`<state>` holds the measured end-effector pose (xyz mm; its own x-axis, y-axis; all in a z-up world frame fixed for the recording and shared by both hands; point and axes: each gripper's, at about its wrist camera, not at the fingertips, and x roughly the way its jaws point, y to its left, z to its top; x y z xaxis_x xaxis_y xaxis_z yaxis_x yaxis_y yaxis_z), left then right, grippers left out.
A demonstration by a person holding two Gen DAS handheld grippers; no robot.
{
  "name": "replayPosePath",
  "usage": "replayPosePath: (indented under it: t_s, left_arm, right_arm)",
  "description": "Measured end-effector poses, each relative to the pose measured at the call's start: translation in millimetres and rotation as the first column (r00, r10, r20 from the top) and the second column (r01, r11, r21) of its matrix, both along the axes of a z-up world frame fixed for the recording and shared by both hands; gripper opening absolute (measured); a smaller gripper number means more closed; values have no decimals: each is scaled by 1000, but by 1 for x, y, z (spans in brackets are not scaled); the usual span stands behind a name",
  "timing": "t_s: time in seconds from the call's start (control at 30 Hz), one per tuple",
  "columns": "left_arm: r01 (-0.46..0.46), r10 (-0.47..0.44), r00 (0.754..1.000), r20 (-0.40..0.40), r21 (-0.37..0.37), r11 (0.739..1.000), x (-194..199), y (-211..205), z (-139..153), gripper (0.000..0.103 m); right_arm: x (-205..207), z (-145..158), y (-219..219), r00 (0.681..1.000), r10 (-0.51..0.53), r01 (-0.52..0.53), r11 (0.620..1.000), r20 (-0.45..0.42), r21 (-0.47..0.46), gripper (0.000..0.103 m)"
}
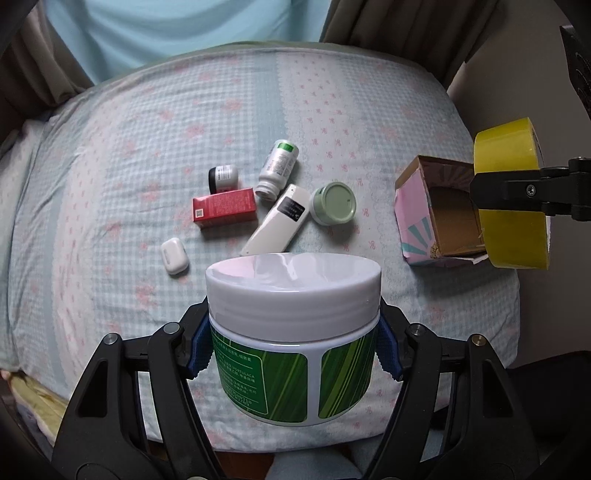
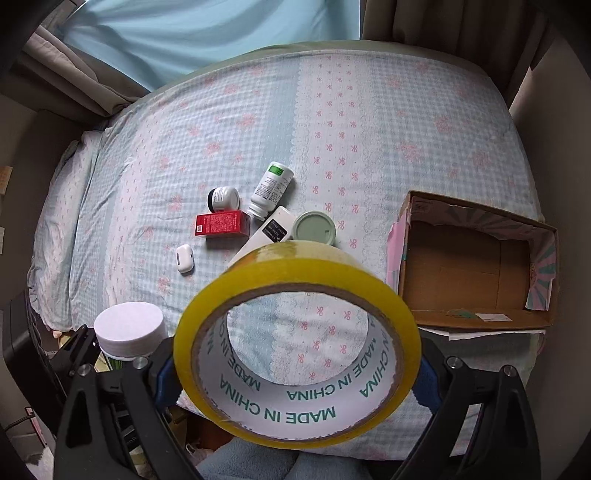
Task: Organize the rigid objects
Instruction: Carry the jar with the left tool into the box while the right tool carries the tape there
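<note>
My left gripper is shut on a white-lidded jar with a green label, held above the bed's near edge; the jar also shows in the right wrist view. My right gripper is shut on a yellow tape roll, also seen in the left wrist view over the open cardboard box. The box is empty. On the bed lie a red box, a white bottle, a small black-and-white jar, a green-lidded jar, a white remote and an earbud case.
The bed has a checked blue and pink floral sheet. Curtains hang behind it. Clutter lies on the floor at the lower left.
</note>
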<state>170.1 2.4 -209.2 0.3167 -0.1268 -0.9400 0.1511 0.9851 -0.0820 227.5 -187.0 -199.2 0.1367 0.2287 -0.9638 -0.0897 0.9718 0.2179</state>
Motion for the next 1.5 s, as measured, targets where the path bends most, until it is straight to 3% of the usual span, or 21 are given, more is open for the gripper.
replayPosePath:
  t_s: [0.3, 0.57, 0.77, 1.0, 1.43, 1.5]
  left_arm:
    - [105, -104, 993, 53, -28, 994, 30, -131, 33, 67]
    - [215, -214, 977, 22, -56, 975, 64, -259, 24, 67]
    - [263, -264, 963, -51, -30, 964, 86, -323, -16, 67]
    - [318, -307, 938, -163, 49, 947, 107, -359, -88, 67]
    - [402, -341, 879, -332, 134, 906, 132, -386, -197, 67]
    - [408, -341, 872, -350, 138, 902, 130, -384, -207, 67]
  right_arm:
    - [1, 40, -133, 996, -20, 27, 996, 83, -82, 95]
    - [17, 31, -254, 990, -131, 135, 985, 51, -108, 95]
    - [32, -15, -308, 990, -136, 133, 983, -20, -127, 95]
    - [47, -85, -337, 978, -178, 174, 984, -111, -49, 95]
    - [67, -182, -339, 940, -264, 271, 963, -217, 1, 95]
    - [66, -193, -333, 940, -262, 260, 965, -217, -38, 95]
